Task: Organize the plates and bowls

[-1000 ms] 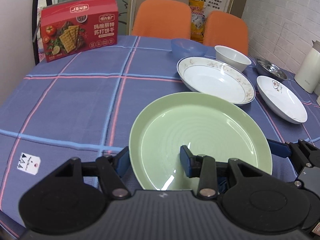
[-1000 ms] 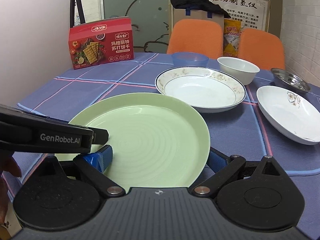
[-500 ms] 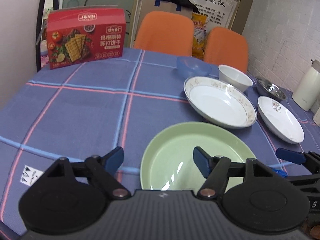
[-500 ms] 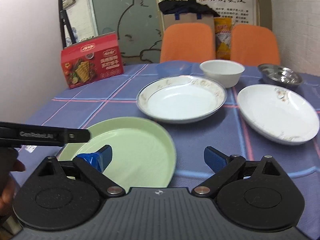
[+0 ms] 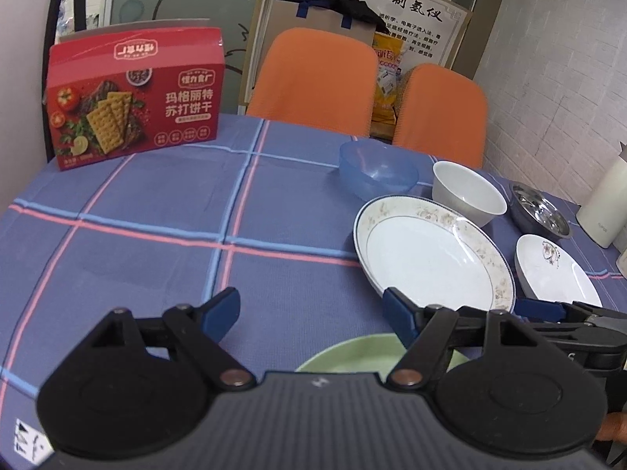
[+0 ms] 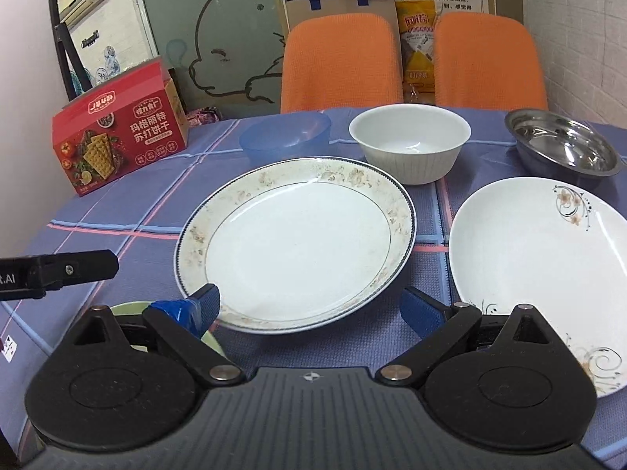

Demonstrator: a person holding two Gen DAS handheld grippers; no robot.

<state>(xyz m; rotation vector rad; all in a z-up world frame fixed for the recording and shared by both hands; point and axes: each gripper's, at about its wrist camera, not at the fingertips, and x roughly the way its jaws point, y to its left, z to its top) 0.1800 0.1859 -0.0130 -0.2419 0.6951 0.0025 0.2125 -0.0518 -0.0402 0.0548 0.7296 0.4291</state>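
A: What has changed in the last second?

B: Both grippers have backed away from the green plate. A second ago the left gripper had one finger over its rim and the right gripper straddled it; now only a sliver of the plate shows at the table's near edge, under both tools.

A: So it was let go?

B: It looks that way. The left gripper's jaws are spread with nothing but the plaid tablecloth between them. The right gripper's are spread too, empty, and now face the near rim of the floral-rimmed plate.

A: Where does everything else sit?

B: The floral-rimmed plate is mid-table. The white plate with the scroll motif lies just beside it toward the right edge. Behind them, toward the far edge, stand the blue plastic bowl, the white ceramic bowl and the steel bowl. The red cracker box stands at the far left corner.

A: And for the task?

B: I'd judge the green plate is placed as the base, and the floral-rimmed plate is the likely next pick. Nothing is stacked yet.
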